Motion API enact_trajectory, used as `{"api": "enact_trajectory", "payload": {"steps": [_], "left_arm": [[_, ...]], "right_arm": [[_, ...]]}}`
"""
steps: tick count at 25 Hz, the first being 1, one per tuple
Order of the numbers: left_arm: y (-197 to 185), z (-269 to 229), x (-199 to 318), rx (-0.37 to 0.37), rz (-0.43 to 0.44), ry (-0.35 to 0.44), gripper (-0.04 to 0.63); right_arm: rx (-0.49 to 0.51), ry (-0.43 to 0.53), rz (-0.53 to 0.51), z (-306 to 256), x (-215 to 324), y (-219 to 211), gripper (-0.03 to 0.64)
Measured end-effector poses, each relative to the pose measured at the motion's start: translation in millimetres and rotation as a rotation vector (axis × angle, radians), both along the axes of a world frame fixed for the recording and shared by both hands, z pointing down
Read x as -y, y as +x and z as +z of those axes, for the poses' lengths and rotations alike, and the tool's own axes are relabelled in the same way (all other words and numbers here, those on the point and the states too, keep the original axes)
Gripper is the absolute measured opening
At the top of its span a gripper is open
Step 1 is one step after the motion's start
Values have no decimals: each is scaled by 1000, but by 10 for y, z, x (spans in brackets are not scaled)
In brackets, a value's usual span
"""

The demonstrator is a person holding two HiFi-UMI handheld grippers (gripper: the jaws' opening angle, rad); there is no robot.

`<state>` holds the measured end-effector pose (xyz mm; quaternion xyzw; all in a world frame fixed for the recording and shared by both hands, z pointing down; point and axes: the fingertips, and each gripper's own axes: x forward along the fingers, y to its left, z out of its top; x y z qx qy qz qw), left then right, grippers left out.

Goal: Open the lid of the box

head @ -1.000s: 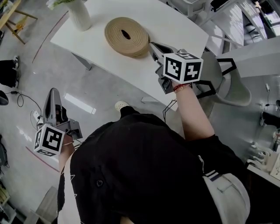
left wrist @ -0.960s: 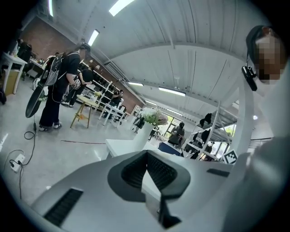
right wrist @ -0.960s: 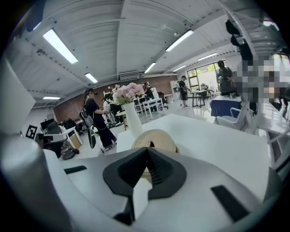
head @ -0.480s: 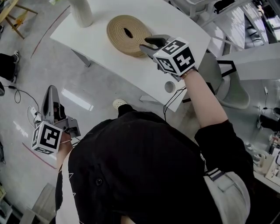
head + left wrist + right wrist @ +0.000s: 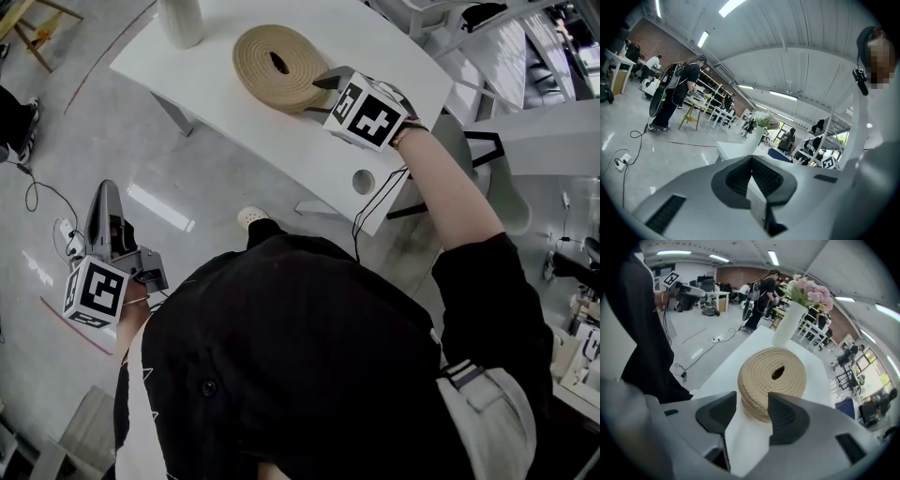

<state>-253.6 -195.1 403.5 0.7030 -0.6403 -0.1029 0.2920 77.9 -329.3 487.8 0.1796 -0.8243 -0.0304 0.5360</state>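
Only the right gripper view showed us flowers (image 5: 808,291) in the one vase (image 5: 787,324). One lidded box (image 5: 772,380) sat on the surface (image 5: 719,373); the right gripper (image 5: 752,404), jaws just opened wide, framed its near edge; the left gripper (image 5: 752,161), jaws pressed together, held nothing.

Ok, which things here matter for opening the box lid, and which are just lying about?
For the job: woven round box, lid on; right gripper, jaws just opening, nothing between them yet.
Just lying about: vase of flowers; left gripper, shut, away from the table.
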Motion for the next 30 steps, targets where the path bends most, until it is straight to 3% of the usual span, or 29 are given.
{"api": "enact_trajectory", "payload": {"steps": [4, 8, 15, 30], "left_arm": [[-64, 14, -32, 4, -15, 5, 9], [-73, 43, -70, -3, -22, 4, 9], [-61, 72, -107, -13, -25, 2, 9], [-23, 55, -144, -20, -23, 10, 9]], "right_arm": [[-144, 70, -142, 153, -19, -12, 213], [-213, 96, -186, 263, -2, 0, 212], [-160, 100, -148, 308, 70, -5, 181], [-191, 98, -145, 363, 94, -11, 172]]}}
